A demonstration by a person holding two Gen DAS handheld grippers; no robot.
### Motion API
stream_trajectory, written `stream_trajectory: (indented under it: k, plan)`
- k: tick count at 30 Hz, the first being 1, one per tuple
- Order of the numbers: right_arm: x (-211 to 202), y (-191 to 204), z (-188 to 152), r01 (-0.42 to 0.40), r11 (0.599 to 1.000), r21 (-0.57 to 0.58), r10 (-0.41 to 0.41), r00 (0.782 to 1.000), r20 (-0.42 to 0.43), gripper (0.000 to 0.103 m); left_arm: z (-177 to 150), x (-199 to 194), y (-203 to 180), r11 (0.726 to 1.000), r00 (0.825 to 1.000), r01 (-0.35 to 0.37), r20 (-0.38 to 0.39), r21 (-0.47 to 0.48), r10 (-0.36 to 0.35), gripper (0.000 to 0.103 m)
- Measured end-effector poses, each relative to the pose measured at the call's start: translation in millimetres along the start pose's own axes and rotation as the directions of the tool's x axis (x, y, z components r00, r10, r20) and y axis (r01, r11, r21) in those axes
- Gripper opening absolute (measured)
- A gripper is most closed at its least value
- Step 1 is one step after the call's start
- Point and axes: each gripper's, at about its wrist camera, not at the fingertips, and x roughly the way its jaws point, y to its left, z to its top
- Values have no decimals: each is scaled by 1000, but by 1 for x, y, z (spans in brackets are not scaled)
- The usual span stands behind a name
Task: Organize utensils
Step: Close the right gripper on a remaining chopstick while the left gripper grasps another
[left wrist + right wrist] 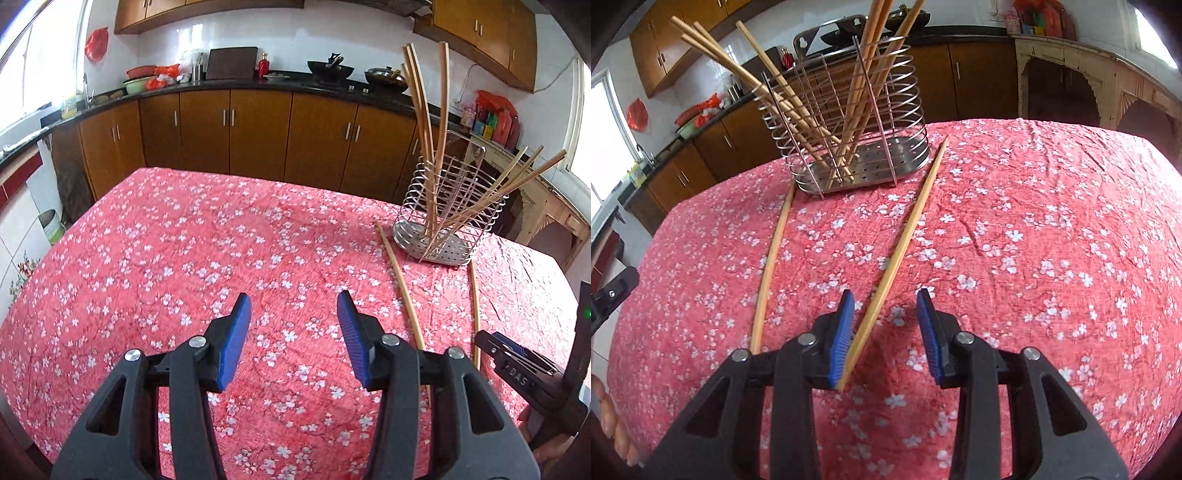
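A steel wire utensil holder (849,136) stands on the red floral tablecloth (1015,240) and holds several wooden chopsticks (775,92). It also shows in the left wrist view (448,206) at the right. Two loose chopsticks lie on the cloth in front of it. My right gripper (886,325) is open; the right chopstick (905,236) runs between its jaws, its near end against the left pad (842,339). The left chopstick (772,258) lies to the left, outside the jaws. My left gripper (293,332) is open and empty above the cloth, left of both chopsticks (400,291).
Brown kitchen cabinets (258,136) and a dark counter with pans run behind the table. A worn pale sideboard (1089,66) stands at the right. The right gripper's body (524,369) shows at the left wrist view's right edge.
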Motion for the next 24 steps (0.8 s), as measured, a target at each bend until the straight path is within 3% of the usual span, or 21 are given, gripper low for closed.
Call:
stream_trajectory:
  k: [3,6,7,12,16,24]
  plan:
    - [2,5,2,30,999,-24,-30,1000,3,30,-1,2,0,1000,1000,5,-9,-3,-5,52]
    - [4,-1,5,49,999,-16,-49,999,-2,10,-2,4,-5,1000,1000,18,-15,3,-18,52]
    - [4,-7,7,48,999,-4,-48,999,-2,9,-2,4,-6,1000,1000,23,-18,7,-23,52]
    - [2,-44,16,108,992,60,-109,994,1,8,-6,6,-23,995,995,97,-42,23,-96,52]
    - [-5,-94,26,200,960,197,-202,979,-6,8,-12,10,-45,985,984,164,-76,46,-160,52]
    - [-9,-106,25,164,975,148,-164,986,-12,8,-27,37,-95,977,971,185,-173,106,-165,52]
